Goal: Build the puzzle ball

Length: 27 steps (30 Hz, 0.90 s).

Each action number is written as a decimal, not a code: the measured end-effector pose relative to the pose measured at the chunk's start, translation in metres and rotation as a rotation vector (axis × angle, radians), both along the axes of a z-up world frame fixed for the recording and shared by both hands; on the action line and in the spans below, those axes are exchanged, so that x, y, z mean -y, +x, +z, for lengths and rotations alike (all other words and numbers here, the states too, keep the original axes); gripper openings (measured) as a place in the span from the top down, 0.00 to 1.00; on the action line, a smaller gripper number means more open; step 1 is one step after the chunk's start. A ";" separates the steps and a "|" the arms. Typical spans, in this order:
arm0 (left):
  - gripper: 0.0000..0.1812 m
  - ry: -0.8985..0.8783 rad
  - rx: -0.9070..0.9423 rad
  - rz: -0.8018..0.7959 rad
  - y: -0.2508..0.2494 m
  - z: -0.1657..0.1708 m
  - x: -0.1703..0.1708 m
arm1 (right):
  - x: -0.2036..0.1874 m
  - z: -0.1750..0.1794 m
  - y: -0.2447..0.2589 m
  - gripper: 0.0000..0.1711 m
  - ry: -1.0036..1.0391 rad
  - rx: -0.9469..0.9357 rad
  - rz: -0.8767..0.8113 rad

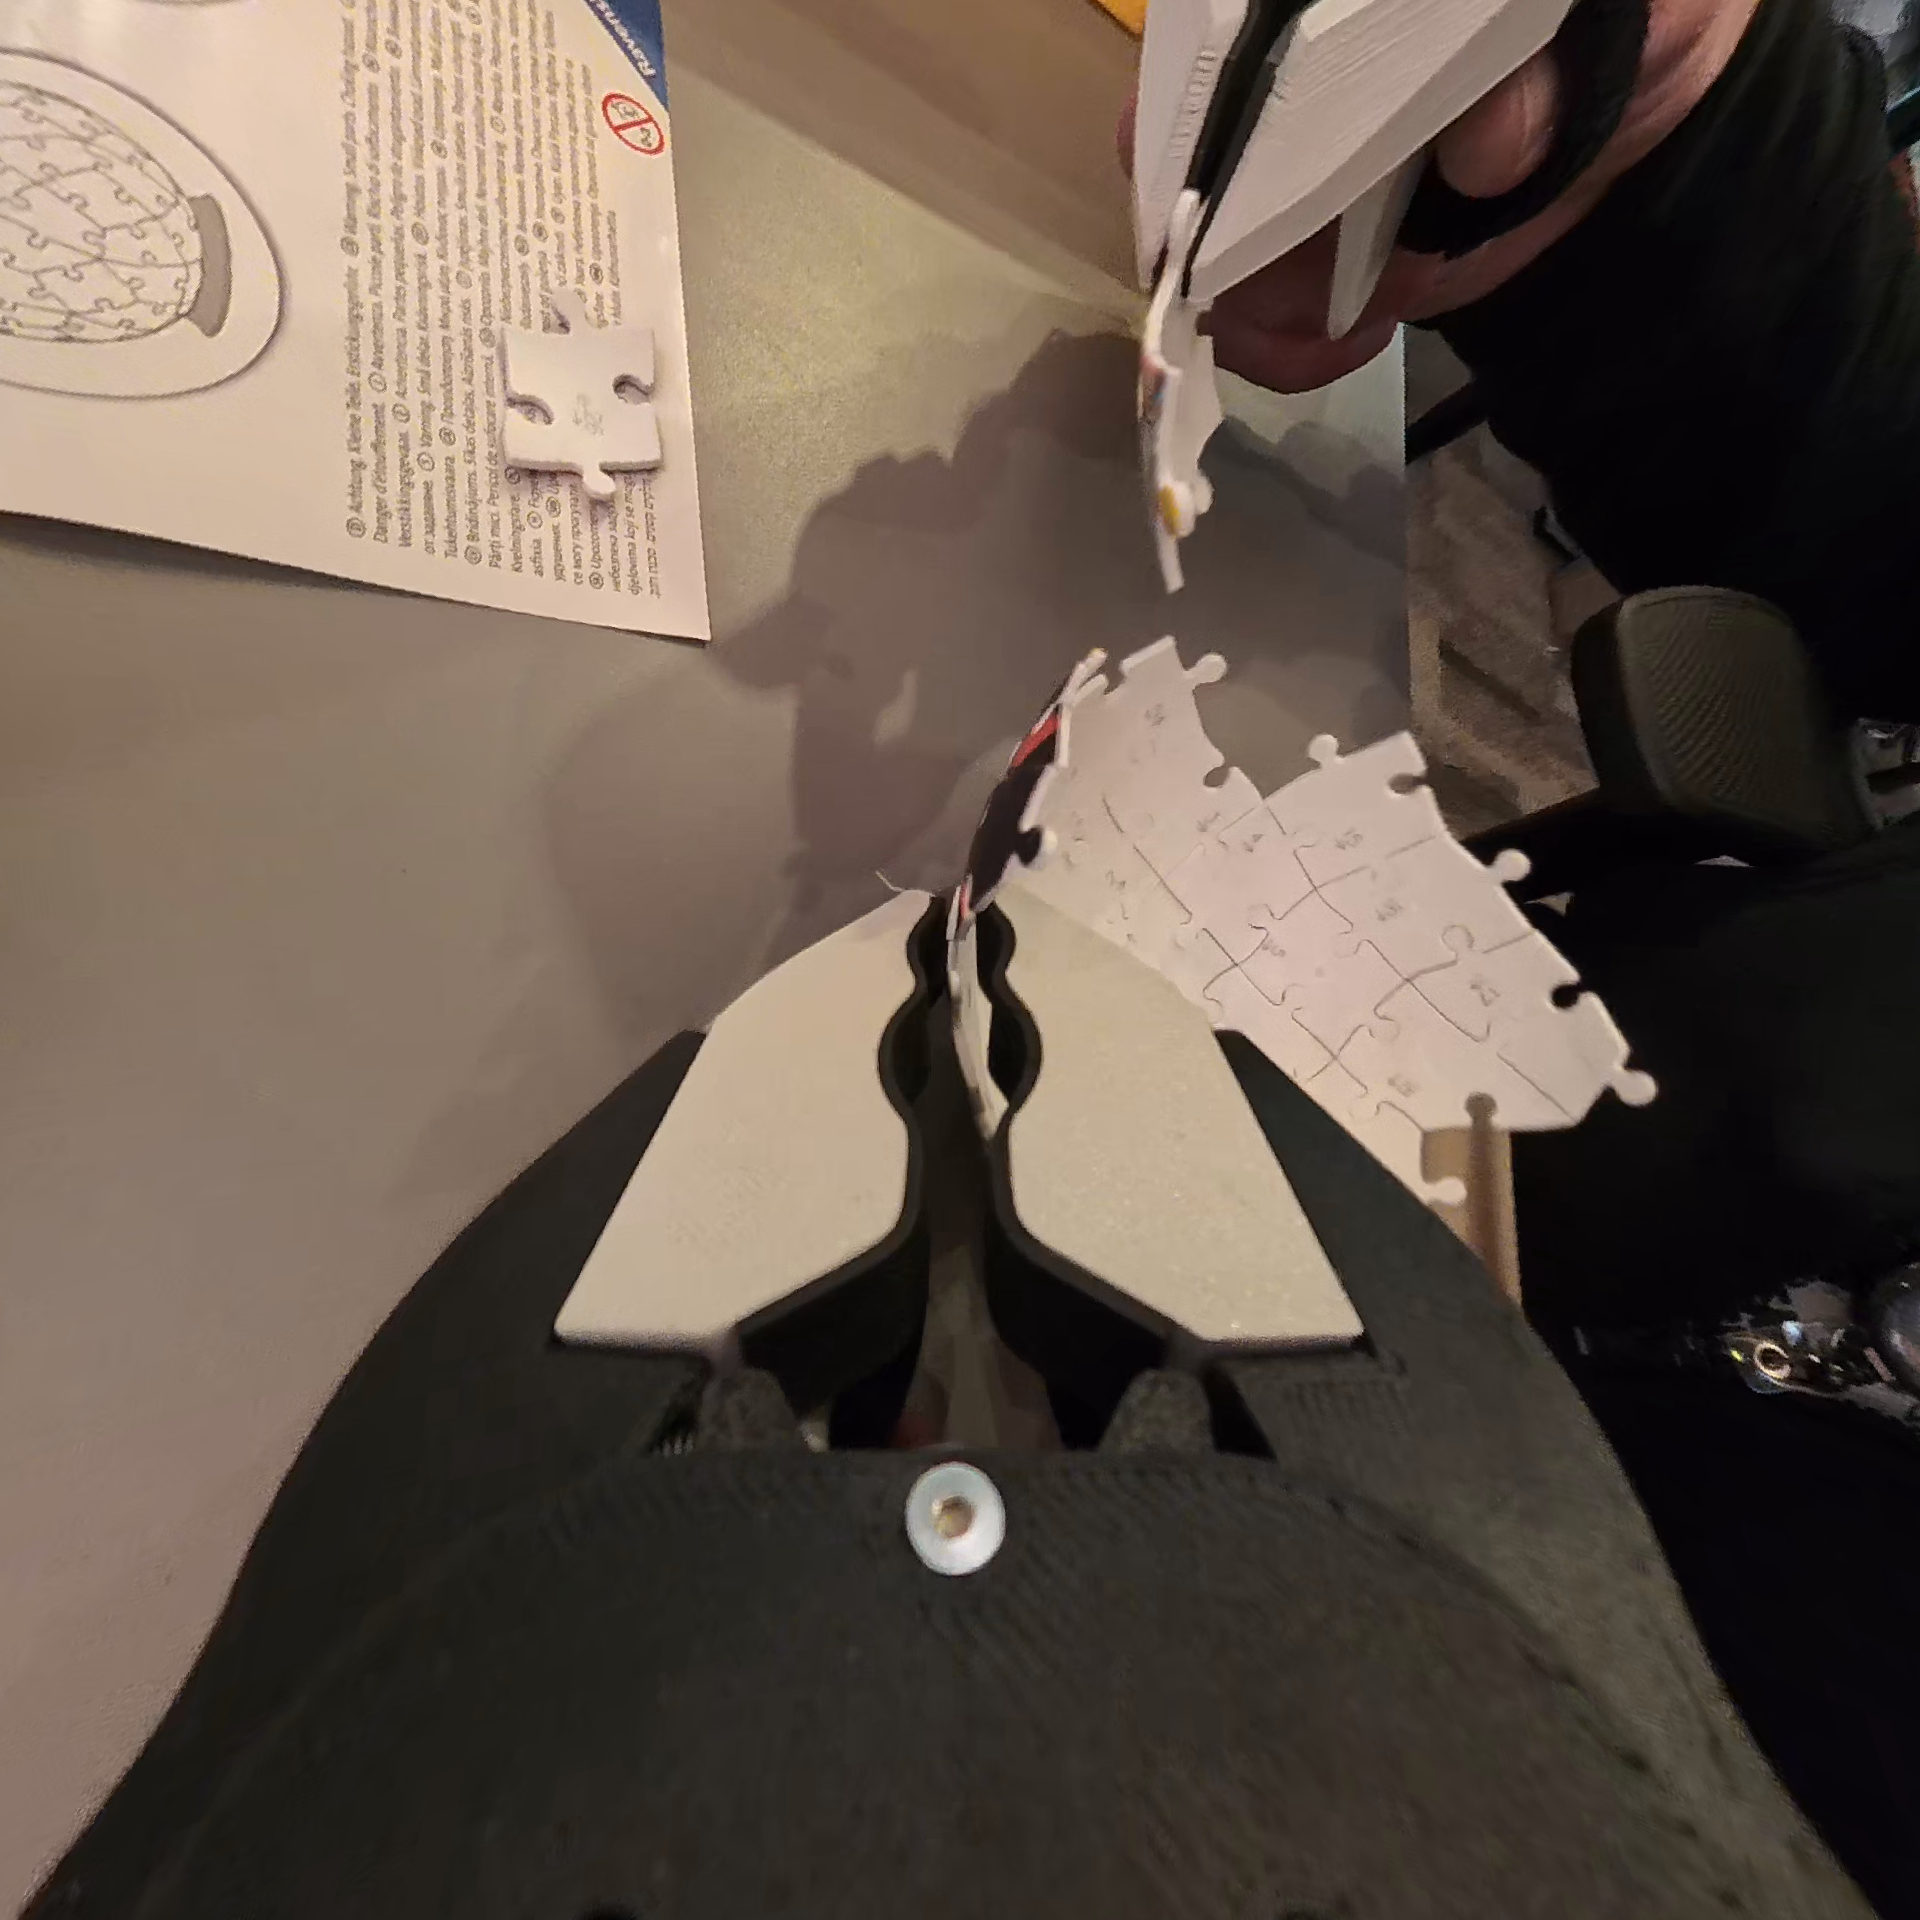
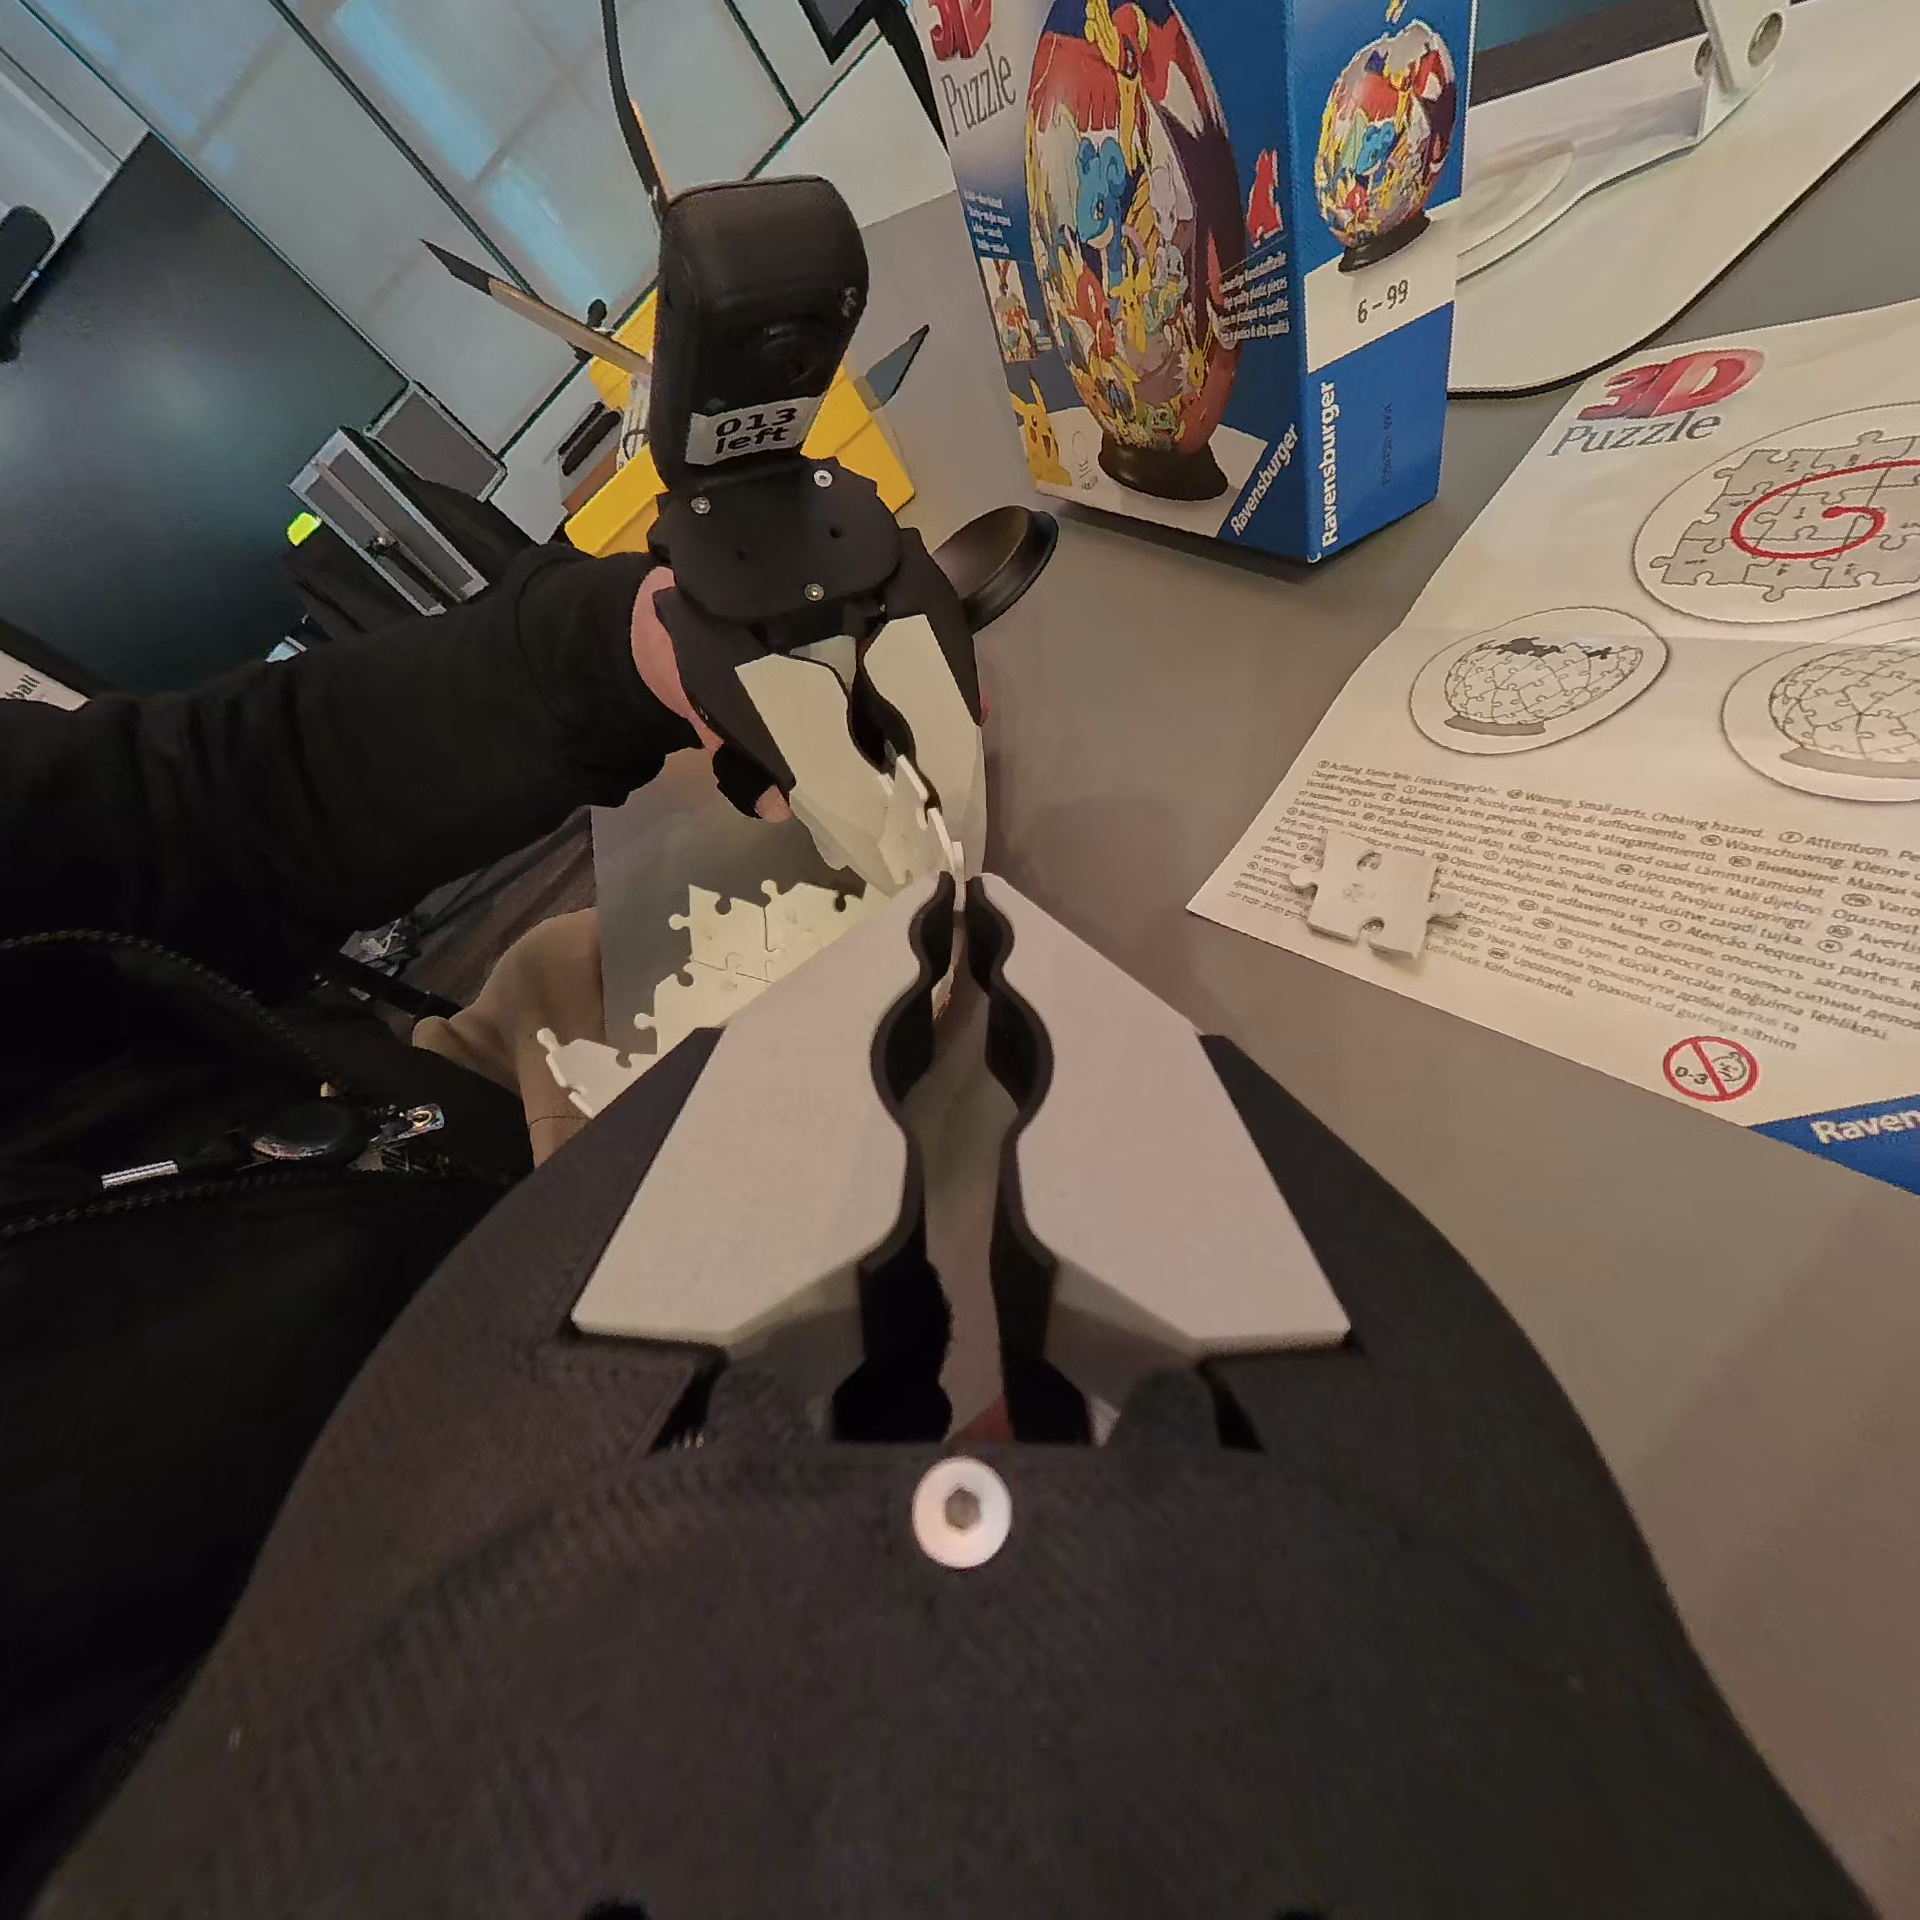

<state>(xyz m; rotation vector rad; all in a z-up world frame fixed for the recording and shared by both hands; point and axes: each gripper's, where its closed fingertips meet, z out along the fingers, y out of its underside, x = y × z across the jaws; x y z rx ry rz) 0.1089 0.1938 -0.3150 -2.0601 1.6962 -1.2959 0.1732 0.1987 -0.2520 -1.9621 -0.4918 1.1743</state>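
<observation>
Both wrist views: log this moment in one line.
left tongs: shut on curved white puzzle shell | right tongs: shut on white puzzle piece | apart

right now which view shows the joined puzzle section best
The left wrist view: the joined puzzle section shows its whole white back, clamped in the left gripper. The right wrist view catches only an edge, mostly behind the right gripper.

A grey matte surface (image 2: 1299,727) carries a yellow box (image 2: 613,509) at its far side, with a grey metal case (image 2: 364,509) beyond it. A large dark screen (image 2: 156,416) stands against the pale wall on the left. In the left wrist view, a black mesh office chair (image 1: 1714,707) sits beyond the surface's edge, over carpet.
</observation>
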 end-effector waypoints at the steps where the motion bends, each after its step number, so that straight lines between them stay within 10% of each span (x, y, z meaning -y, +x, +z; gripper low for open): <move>1: 0.98 -0.013 0.001 -0.012 -0.001 0.000 0.002 | 0.000 0.000 0.000 1.00 0.000 0.000 -0.001; 27: 0.98 -0.069 0.021 0.124 -0.008 0.009 0.005 | 0.005 0.007 0.003 1.00 0.003 0.030 -0.013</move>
